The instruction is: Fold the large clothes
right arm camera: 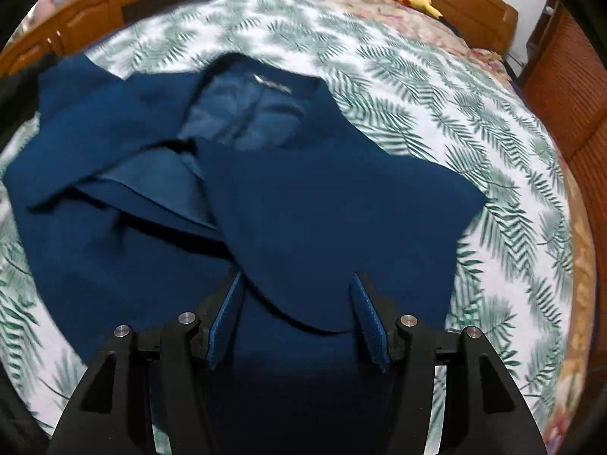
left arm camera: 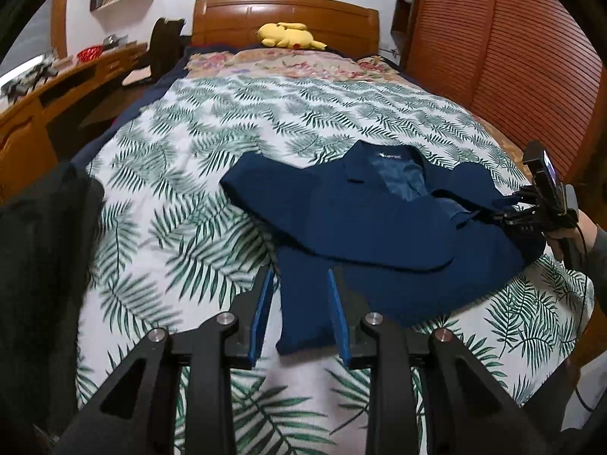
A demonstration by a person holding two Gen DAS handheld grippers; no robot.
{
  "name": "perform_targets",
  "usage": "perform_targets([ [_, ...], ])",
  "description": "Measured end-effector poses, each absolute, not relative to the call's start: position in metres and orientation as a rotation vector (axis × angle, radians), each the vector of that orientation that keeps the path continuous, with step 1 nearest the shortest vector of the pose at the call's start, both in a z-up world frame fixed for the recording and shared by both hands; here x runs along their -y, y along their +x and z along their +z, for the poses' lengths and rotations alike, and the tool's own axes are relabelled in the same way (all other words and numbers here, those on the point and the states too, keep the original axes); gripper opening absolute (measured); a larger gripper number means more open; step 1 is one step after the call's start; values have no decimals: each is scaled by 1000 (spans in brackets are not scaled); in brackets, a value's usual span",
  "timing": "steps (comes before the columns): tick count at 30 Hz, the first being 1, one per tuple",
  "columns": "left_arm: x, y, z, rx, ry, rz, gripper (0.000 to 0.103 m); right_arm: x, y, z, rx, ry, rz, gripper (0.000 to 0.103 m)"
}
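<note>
A dark blue jacket lies on the leaf-print bedspread, collar away from me, with both sleeves folded over its front. My left gripper is open, its blue pads either side of the jacket's lower left corner. My right gripper is open and hovers just over the folded right sleeve of the jacket. The right gripper also shows in the left wrist view, at the jacket's right edge.
A yellow plush toy lies by the wooden headboard. A wooden desk runs along the bed's left side, a slatted wardrobe along the right. A dark garment hangs at the left.
</note>
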State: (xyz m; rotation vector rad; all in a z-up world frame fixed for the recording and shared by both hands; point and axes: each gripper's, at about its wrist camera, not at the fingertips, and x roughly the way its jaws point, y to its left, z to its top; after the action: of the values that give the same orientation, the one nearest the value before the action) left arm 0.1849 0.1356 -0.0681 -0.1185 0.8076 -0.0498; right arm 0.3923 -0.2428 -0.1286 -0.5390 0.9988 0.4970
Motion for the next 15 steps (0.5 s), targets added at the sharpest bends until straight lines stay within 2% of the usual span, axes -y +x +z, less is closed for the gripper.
perform_targets([
  [1, -137, 183, -70, -811, -131, -45, 28, 242, 397, -130, -1000, -567, 494, 43],
  [2, -139, 181, -72, -811, -138, -41, 28, 240, 401, -131, -1003, -592, 494, 24],
  [4, -141, 177, -72, -809, -148, -34, 28, 234, 409, -128, -991, -644, 494, 5],
  [15, -147, 155, -60, -799, -136, 11, 28, 168, 472, -64, -734, -714, 435, 4],
])
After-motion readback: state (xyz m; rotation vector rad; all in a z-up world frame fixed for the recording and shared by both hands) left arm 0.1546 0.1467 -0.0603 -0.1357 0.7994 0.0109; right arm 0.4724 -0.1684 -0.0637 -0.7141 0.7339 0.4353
